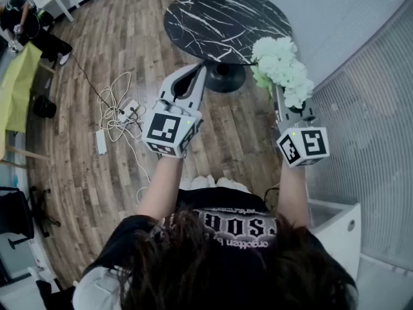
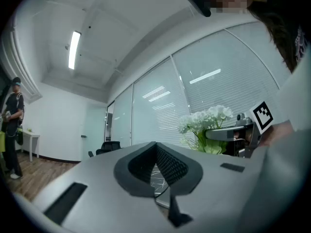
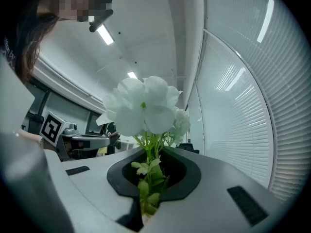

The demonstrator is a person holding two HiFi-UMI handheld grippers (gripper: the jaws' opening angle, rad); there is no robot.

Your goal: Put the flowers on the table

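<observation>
The flowers (image 1: 282, 70), in the right tool (image 1: 277, 90), hang beside the bench's (image 1: 226, 18) right edge. The left tool (image 1: 202, 70) is before the bench.

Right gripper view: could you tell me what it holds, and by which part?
The right gripper grips the bunch of white flowers by its green stems, below the blooms.

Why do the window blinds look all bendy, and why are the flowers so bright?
Right gripper view: the wide lens bends the blinds and darkens the corners; the flowers glare almost white under the ceiling light. Left gripper view: the same bending. Head view: floor planks bow too.
</observation>
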